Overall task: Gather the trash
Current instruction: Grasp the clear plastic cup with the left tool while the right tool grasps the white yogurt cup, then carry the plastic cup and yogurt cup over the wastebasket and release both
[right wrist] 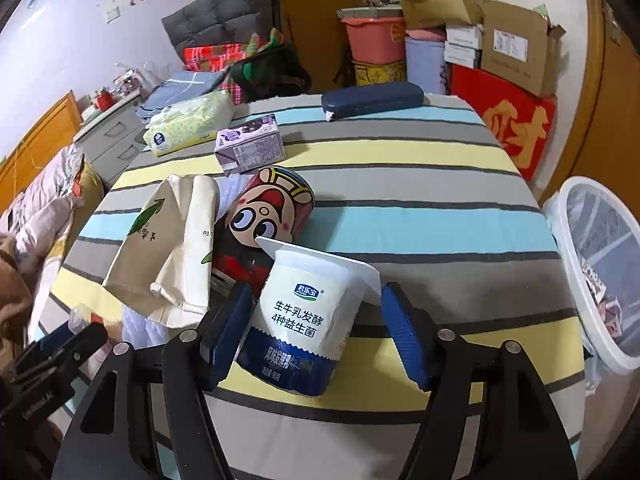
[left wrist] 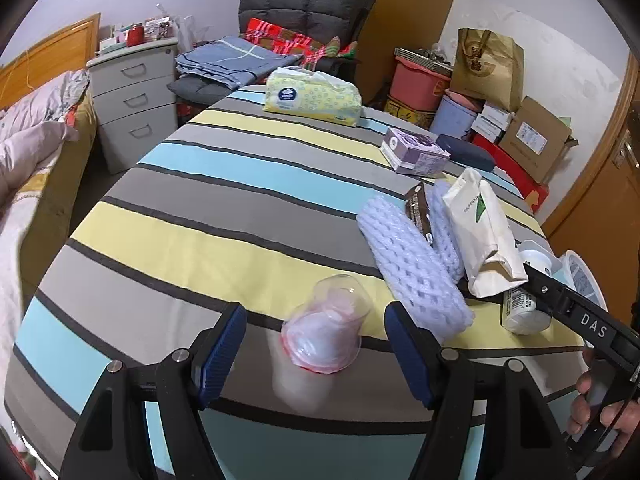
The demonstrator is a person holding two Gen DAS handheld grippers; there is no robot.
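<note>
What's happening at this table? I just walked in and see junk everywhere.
A person with a gripper in each hand is clearing trash from the striped table. The right gripper straddles a yogurt cup, jaws open, not pressing on it. The left gripper is open around a clear plastic cup lying on its side. A white bin waits beside the table. A paper bag, can and cartons remain.

My waste basket (right wrist: 600, 276) runs off the right edge — the red can (right wrist: 260, 220) hides behind the yoghurt cup (right wrist: 304, 312).
</note>
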